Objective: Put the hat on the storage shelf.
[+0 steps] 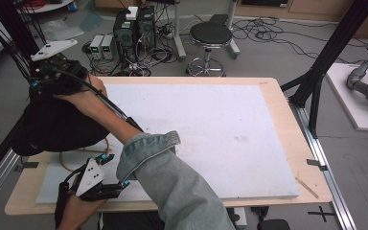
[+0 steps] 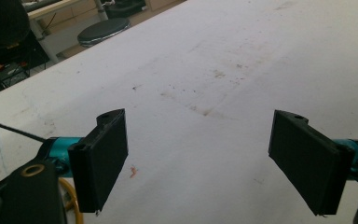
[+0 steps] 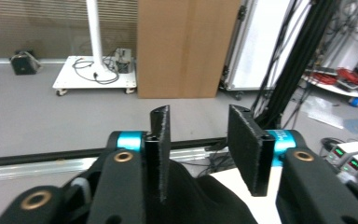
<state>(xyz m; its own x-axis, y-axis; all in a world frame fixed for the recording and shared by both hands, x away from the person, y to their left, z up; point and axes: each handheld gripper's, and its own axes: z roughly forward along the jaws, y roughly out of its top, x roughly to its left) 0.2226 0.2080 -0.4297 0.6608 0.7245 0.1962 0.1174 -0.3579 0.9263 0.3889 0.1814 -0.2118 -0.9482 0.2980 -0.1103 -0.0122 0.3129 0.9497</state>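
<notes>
At the near left corner of the table (image 1: 273,88), the left gripper (image 1: 106,187) is held low over the white mat (image 1: 211,129), its jaws spread wide with nothing between them, as seen in the left gripper view (image 2: 200,163). A tan cord loop (image 1: 69,160) lies just beyond it on the mat. A denim sleeve (image 1: 172,187) crosses from the near edge toward the far left, where the right gripper (image 1: 52,74) is raised above a black cloth (image 1: 57,124) bunched at the table's left edge. In the right gripper view, the right gripper (image 3: 200,149) has its jaws parted, nothing grasped, the black cloth (image 3: 205,200) lying just beneath them. Farther off, a black stool (image 1: 211,36) stands on the floor.
</notes>
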